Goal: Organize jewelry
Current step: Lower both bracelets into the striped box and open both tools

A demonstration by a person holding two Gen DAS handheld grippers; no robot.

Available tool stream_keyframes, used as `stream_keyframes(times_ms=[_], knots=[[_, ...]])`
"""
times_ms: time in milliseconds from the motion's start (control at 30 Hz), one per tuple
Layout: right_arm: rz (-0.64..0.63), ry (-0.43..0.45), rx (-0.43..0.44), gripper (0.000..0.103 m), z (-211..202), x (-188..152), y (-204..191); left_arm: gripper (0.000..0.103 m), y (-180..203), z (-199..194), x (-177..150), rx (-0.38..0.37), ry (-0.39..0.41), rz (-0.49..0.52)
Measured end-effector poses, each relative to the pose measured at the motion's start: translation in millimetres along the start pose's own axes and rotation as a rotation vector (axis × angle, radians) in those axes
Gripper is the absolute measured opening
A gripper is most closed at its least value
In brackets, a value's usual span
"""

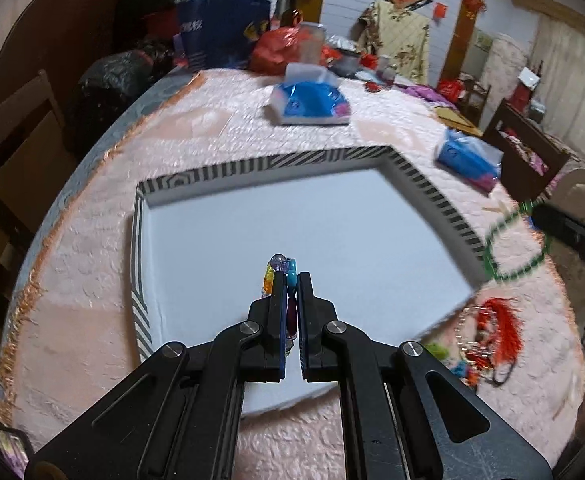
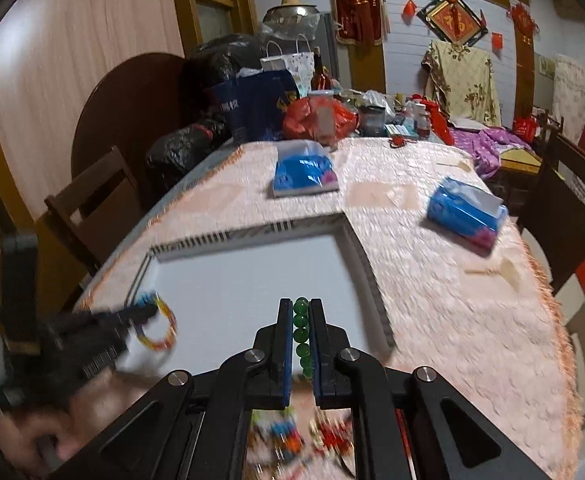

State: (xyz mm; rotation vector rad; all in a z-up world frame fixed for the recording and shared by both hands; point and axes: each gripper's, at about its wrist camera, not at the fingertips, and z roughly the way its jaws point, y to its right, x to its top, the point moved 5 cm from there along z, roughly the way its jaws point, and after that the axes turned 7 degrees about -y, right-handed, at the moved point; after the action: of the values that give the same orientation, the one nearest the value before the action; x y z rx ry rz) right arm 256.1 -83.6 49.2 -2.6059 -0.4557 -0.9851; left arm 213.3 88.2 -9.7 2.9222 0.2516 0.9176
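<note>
My left gripper (image 1: 291, 280) is shut on a multicoloured bead bracelet (image 1: 278, 266) and holds it over the white box (image 1: 444, 202) with striped rim. In the right wrist view the left gripper (image 2: 152, 310) shows blurred at the left with that bracelet (image 2: 162, 330) hanging as a loop. My right gripper (image 2: 301, 306) is shut on a green bead bracelet (image 2: 301, 334) above the box's (image 2: 366, 264) near edge. The green bracelet (image 1: 512, 240) shows as a blurred loop at the right of the left wrist view.
More jewelry lies on the pink cloth near the box: a red tassel piece (image 1: 496, 328) and coloured bits (image 2: 292, 436). Two blue tissue packs (image 2: 304, 172) (image 2: 466, 212) lie beyond the box. Bags and jars crowd the table's far end (image 2: 316, 116). Wooden chairs (image 2: 92, 208) stand alongside.
</note>
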Motion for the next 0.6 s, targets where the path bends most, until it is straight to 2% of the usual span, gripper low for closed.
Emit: stream_keyframes(times_ms=[167,400,600], knots=[[0.018,-0.045,0.011,0.007,41,10,-5,0.003,-4,19,-13,0.015,-0.047,-0.012],[0.029,-0.184,-0.001,0.007,87,-24,2,0.003,-10,44,-32,0.032,-0.134,-0.017],[0.049,-0.221,0.008,0.007,97,-41,10,0.004,-16,44,-37,0.032,-0.126,-0.035]])
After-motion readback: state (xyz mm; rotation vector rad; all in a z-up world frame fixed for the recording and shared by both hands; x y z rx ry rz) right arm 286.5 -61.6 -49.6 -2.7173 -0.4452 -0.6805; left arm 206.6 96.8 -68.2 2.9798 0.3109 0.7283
